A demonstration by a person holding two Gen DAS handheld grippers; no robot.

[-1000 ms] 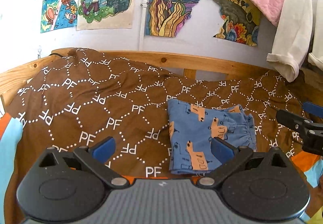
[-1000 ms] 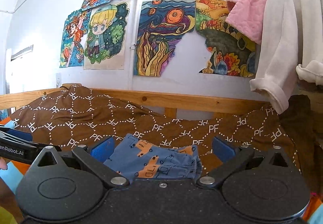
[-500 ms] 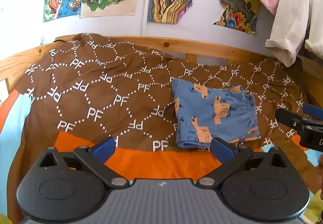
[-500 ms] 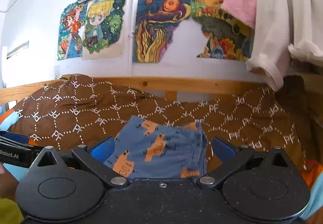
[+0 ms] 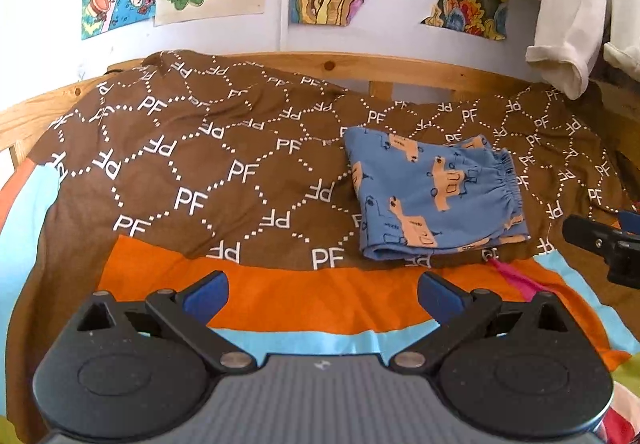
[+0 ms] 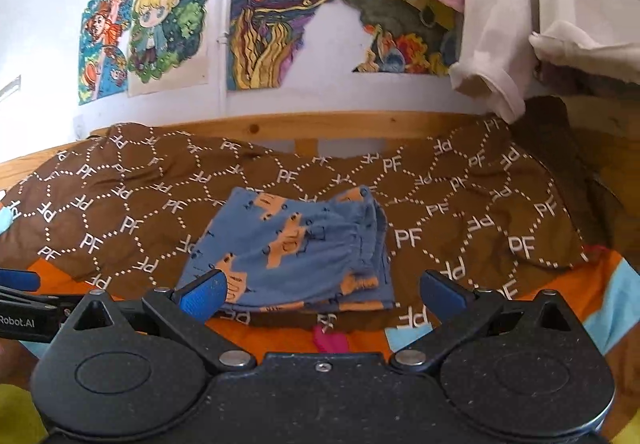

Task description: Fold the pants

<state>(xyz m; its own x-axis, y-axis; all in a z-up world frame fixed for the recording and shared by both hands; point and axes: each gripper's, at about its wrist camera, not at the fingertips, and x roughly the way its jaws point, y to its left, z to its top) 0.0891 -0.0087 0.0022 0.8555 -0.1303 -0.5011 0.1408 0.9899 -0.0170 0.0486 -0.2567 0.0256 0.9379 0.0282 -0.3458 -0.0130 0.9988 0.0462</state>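
Note:
Small blue pants (image 5: 432,196) with orange prints lie folded into a compact rectangle on the brown "PF" blanket (image 5: 192,164); the elastic waistband faces right. The right wrist view has the same pants (image 6: 296,248) straight ahead. My left gripper (image 5: 322,294) hovers open over the orange strip, nearer than the pants and left of them, holding nothing. My right gripper (image 6: 322,294) is open too, just short of the pants' near edge, empty. Its fingers (image 5: 600,240) poke in at the right of the left wrist view.
A wooden bed rail (image 5: 400,70) runs behind the blanket, under a wall of colourful drawings (image 6: 276,16). White and pink clothes (image 6: 512,12) hang at the upper right. An orange and light-blue cover (image 5: 320,308) lies under the blanket's near edge, with a pink scrap (image 6: 330,338).
Both grippers have pulled back and risen from the pants, so more of the orange and light-blue cover shows in front. The pants lie still, folded as before.

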